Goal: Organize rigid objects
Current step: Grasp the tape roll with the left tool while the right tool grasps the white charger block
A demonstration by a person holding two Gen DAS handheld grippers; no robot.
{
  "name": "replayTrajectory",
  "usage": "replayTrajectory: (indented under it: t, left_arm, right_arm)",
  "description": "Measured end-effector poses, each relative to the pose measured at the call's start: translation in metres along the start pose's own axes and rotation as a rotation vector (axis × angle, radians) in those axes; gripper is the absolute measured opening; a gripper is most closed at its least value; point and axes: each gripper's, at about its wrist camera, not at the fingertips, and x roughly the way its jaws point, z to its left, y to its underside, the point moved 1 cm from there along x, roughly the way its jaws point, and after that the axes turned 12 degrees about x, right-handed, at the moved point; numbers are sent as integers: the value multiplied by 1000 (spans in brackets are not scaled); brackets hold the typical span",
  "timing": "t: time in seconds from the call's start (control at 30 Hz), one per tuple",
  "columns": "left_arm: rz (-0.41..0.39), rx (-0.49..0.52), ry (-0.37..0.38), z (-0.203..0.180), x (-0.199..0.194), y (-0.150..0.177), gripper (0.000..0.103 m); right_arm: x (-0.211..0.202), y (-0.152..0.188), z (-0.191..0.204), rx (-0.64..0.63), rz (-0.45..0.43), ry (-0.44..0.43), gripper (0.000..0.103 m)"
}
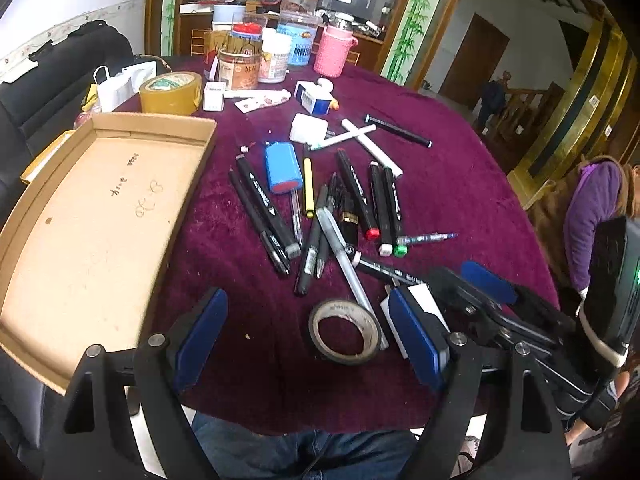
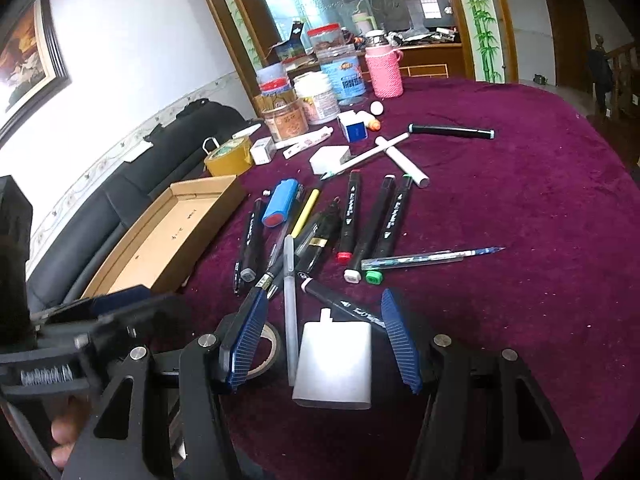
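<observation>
hidden: black tape roll (image 2: 269, 346) partly behind right gripper's blue pad | blurred: left gripper (image 2: 76, 344) | unreadable: brown cardboard tray (image 1: 96, 216) handwriting, perhaps numbers

Left gripper (image 1: 308, 344): jaws spread wide, nothing between the pads, tilted steeply down above the maroon tablecloth (image 1: 460, 200). Right gripper (image 2: 324, 344): jaws apart, pads clear of contact, angled down over the same tablecloth, to the right of the left one. Fingers (image 2: 64, 436) of the left hand show behind the left gripper's frame.
</observation>
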Motion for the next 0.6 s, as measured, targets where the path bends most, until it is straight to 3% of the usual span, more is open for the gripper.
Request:
replayTrajectory:
  t: [0.1, 0.23, 0.3, 0.57, 0.6]
  left_arm:
    - [-12, -7, 27, 4, 0, 0, 83]
    - [-29, 13, -1, 2, 3, -3, 82]
    - [-5, 37, 0, -2, 8, -4, 74]
    - [-31, 76, 85, -24, 10, -8, 71]
    - [-21, 82, 89, -28, 13, -8, 67]
  right_arm:
    - [-9, 2, -5, 8, -20, 5, 54]
    - [-15, 7, -18, 23, -31, 24, 54]
    - [-12, 7, -27, 46, -18, 33, 54]
    - [-5, 0, -47, 55, 20, 15, 49]
    - [-3, -1, -47, 47, 31, 11, 49]
